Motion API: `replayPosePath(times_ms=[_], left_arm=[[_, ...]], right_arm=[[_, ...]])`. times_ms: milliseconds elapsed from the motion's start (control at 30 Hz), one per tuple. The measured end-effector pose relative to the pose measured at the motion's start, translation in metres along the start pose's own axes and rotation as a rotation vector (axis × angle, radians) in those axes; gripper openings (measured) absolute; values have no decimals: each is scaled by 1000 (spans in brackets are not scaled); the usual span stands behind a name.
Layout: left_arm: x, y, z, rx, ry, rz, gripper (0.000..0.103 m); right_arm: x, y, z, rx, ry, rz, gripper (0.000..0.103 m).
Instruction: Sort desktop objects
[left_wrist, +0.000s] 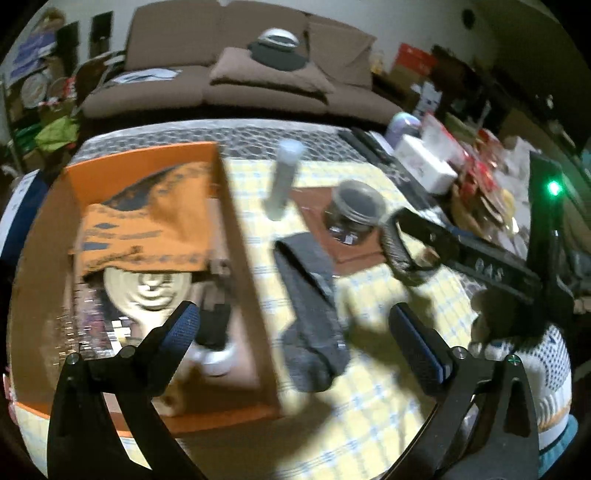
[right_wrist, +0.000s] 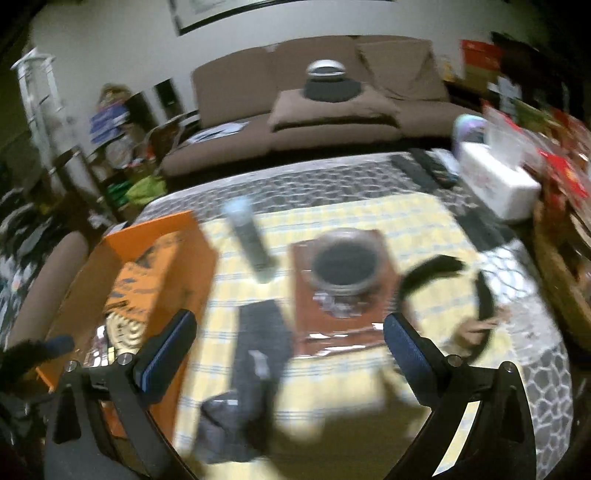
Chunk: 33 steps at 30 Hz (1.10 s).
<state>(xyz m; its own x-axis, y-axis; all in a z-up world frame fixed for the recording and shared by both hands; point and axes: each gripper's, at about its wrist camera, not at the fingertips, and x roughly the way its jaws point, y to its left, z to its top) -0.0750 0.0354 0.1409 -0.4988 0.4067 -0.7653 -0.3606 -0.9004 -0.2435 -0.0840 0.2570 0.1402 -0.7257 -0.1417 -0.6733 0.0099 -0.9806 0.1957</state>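
Orange cardboard box (left_wrist: 236, 258): collects sorted items. Dark grey fabric pouch (left_wrist: 310, 317): beside it, unsorted. Left hand-held gripper (left_wrist: 291, 325), right hand-held gripper (right_wrist: 290, 332): spread, empty.

Your open path: bare yellow checked cloth (right_wrist: 417, 236) between dark fabric pouch (right_wrist: 255, 354), orange cardboard box (right_wrist: 166, 236) and round dark glass jar (right_wrist: 345, 267).

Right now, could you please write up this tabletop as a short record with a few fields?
surface: yellow checked cloth over a grey patterned cover
box: orange box at the left, open, already holding items
jar: dark jar upright, lid off, on a brown mat
tube: grey tube lying beside the box
pouch: dark pouch lying between box and mat
left tongs: open, empty
right tongs: open, empty
image: motion-blurred
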Motion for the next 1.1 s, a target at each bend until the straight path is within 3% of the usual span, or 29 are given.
replayPosePath(times_ms=[267, 400, 567, 667, 733, 833, 1000, 1100], left_arm=[[43, -62, -1, 69, 58, -21, 103], [67, -77, -10, 81, 88, 5, 103], [85, -90, -27, 157, 82, 150, 103], [92, -96, -33, 199, 92, 196, 100], [95, -99, -37, 224, 98, 229, 87], [106, -101, -43, 265, 124, 287, 75], [130, -85, -50, 226, 195, 325, 75], [134, -77, -53, 196, 192, 295, 76]], right_arm=[[-15, -89, -6, 161, -5, -94, 102], [-18, -112, -11, 200, 3, -110, 102], [-21, -122, -14, 214, 13, -104, 102], [-22, -125, -15, 214, 16, -105, 102], [-22, -129, -16, 220, 19, -108, 102], [-21, -134, -18, 230, 29, -113, 98], [-18, -135, -19, 225, 49, -111, 88], [-16, -139, -21, 238, 61, -112, 81]])
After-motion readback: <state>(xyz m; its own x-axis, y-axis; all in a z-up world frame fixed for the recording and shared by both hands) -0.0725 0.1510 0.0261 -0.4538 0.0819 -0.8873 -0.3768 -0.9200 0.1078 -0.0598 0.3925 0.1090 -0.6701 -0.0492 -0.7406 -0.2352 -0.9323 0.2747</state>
